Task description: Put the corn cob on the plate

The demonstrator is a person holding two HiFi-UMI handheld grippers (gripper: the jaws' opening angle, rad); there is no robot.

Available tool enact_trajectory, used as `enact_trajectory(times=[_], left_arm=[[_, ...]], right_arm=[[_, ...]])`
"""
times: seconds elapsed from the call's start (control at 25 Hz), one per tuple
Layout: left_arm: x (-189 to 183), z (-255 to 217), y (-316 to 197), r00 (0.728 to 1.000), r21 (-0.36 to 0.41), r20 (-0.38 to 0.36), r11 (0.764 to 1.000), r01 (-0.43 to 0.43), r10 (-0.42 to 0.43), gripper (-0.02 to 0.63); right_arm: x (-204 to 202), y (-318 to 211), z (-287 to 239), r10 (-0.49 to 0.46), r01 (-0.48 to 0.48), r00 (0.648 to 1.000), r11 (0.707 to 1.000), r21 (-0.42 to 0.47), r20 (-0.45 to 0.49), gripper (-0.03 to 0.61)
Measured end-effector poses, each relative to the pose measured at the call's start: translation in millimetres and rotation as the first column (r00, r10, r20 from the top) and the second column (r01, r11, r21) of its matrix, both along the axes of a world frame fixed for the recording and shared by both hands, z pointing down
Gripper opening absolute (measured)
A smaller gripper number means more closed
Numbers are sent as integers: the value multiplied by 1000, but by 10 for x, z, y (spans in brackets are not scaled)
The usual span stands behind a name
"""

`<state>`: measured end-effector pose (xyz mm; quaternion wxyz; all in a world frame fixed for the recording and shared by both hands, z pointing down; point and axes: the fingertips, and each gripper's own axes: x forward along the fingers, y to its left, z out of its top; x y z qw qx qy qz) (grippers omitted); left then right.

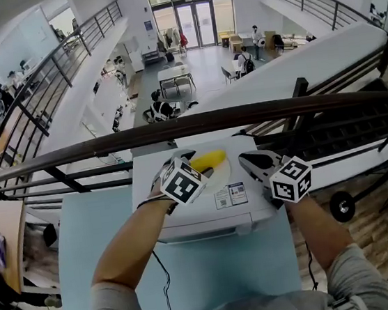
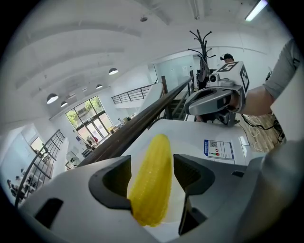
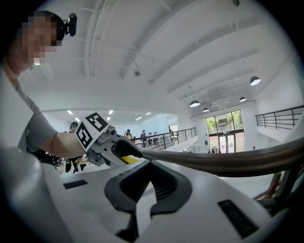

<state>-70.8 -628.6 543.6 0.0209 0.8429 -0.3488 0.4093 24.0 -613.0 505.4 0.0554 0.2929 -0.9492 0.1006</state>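
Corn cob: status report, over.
Left gripper open, jaws either side of corn cob. Right gripper shut, empty. Corn cob lying on plate. Nothing in the way.

Plate [image 1: 222,174], sticker [image 1: 230,195] atop white box [image 1: 209,218]

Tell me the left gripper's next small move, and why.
Probably draw the left gripper straight back off the corn cob: its jaws stand apart around it, and the cob already seems to rest on the white plate.
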Motion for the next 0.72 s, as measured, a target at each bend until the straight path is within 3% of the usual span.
enact_trajectory(times=[0.72], left_arm=[[-55,-369,22,995,92,-88,994,56,-48,302]], right_arm=[[27,72,-161,7,-8,1000,1000,16,6,9]])
